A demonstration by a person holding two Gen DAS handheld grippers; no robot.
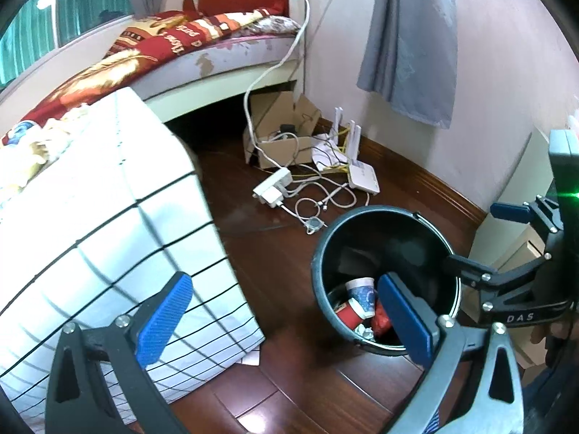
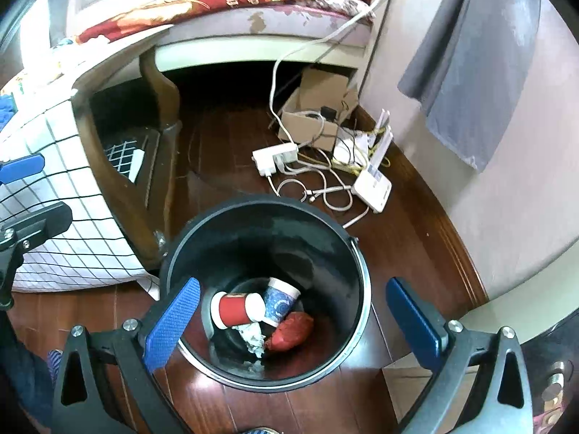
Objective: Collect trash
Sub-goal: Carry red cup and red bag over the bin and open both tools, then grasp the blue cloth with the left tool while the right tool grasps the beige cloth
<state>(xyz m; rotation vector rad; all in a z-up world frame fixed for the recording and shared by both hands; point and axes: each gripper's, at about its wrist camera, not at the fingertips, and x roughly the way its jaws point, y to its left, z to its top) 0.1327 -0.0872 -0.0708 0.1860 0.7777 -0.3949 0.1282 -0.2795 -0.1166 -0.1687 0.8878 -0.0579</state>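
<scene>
A black round trash bin (image 2: 358, 271) stands on the wooden floor; it also shows in the left wrist view (image 1: 320, 253). Inside lie a red paper cup (image 2: 231, 309), a blue patterned cup (image 2: 280, 302), a red wrapper (image 2: 291, 331) and crumpled white paper (image 2: 253, 338). My right gripper (image 2: 293, 320) is open and empty, held right above the bin's mouth. My left gripper (image 1: 286, 320) is open and empty, to the left of the bin. The right gripper also shows in the left wrist view (image 1: 506, 228) at the right edge.
A bed with a white grid-pattern cover (image 1: 108, 235) fills the left. A power strip (image 2: 275, 157), tangled cables (image 2: 325, 188), a white router (image 2: 372, 186) and a cardboard box (image 2: 315, 115) lie on the floor by the wall. A grey cloth (image 2: 466, 58) hangs at right.
</scene>
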